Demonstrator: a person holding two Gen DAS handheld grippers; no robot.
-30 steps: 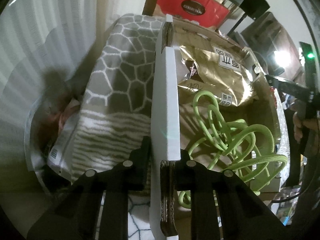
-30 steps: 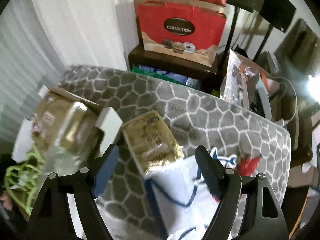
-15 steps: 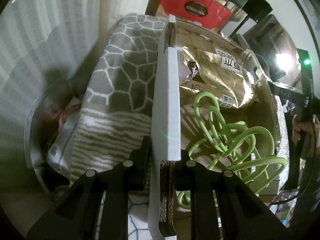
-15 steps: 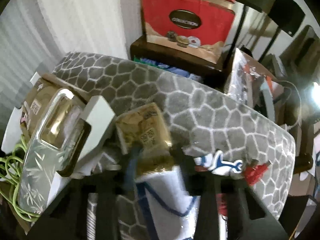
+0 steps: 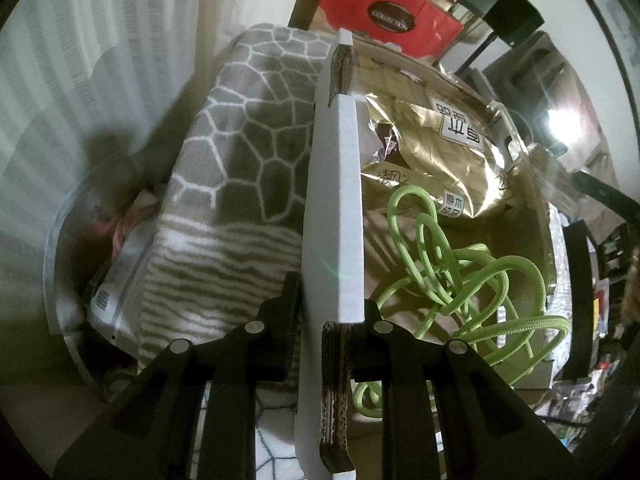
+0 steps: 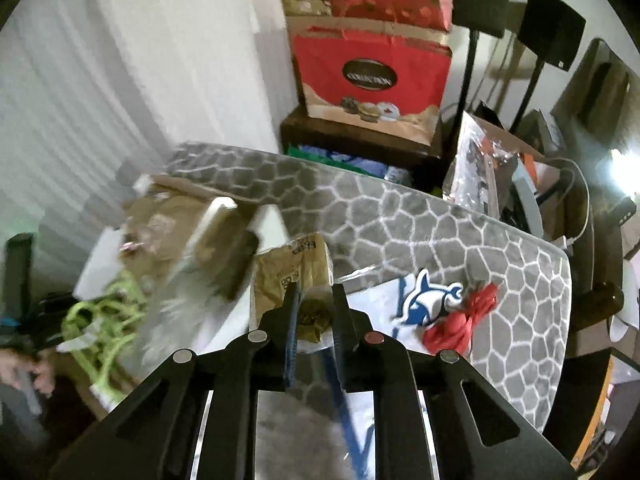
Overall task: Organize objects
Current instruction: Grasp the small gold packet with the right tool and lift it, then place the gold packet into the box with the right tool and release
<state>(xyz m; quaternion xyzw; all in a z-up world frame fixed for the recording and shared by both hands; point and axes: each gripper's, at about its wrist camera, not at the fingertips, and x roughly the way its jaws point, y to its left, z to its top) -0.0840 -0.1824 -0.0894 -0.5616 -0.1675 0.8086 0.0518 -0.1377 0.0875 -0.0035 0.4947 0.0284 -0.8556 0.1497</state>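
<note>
Both grippers engaged: left gripper (image 5: 332, 320) clamps the cardboard box wall (image 5: 334, 208); right gripper (image 6: 316, 312), jaws closing, pinches a gold packet (image 6: 294, 268). Next, judged: carry it into the box.

A grey honeycomb-patterned mat (image 6: 420, 216) carries a cardboard box (image 6: 168, 208) and red cord (image 6: 460, 320).

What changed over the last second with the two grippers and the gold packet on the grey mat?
The right gripper, open around the gold packet a second ago, has closed on its near end and its jaws are closing further; the packet now looks raised off the grey mat. The left gripper stays clamped on the cardboard box wall, with the green cord and gold bags inside unchanged.
</note>
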